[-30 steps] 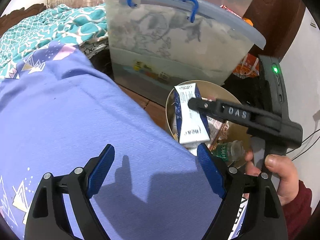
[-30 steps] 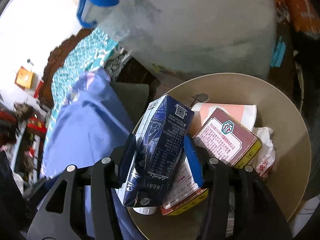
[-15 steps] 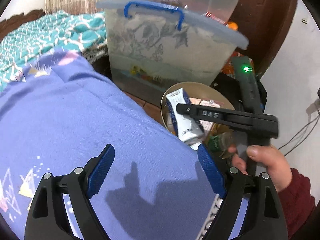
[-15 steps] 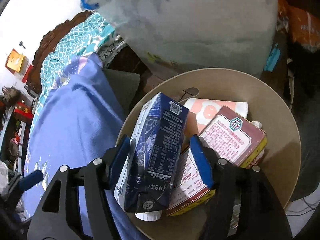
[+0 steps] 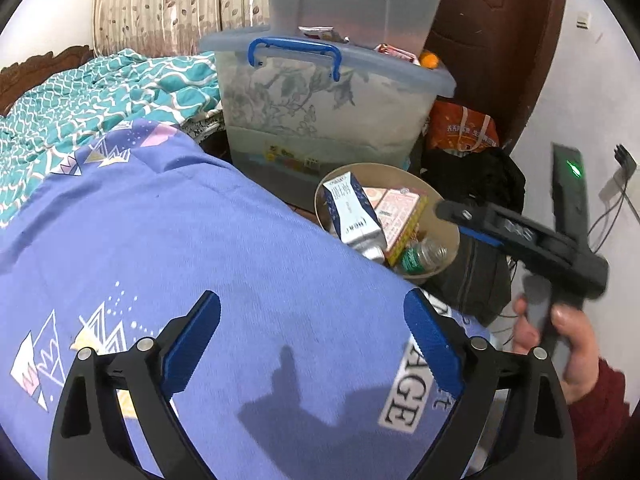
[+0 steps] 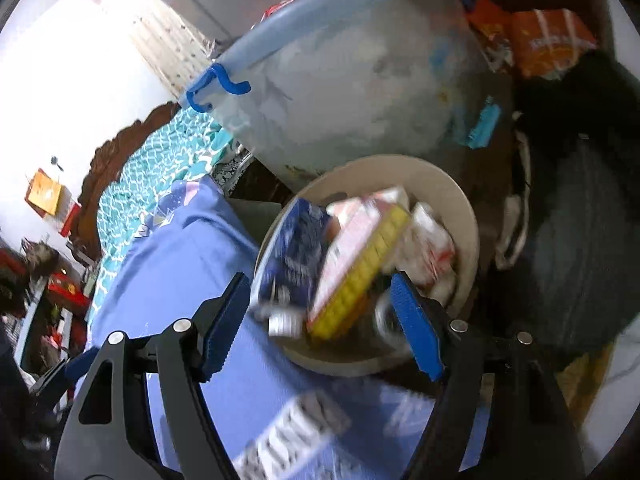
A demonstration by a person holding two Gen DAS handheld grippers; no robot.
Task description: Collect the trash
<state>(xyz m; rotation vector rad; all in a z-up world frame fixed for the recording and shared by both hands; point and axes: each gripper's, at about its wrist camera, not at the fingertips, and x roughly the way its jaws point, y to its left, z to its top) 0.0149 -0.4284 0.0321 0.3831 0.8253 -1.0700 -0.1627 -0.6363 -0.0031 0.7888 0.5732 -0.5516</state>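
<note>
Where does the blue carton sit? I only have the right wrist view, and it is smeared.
Observer: The carton stands tilted in the bin, top end up, beside a red-and-yellow box.
Operator: Is the right gripper touching it?
Observer: No. In the left wrist view, the right gripper is off to the side of the bin, clear of the carton. Its jaws are opening with nothing between them.
Operator: Is there anything else in there that I can't make out?
Observer: A bottle with a green label lies at the bin's near side.
</note>
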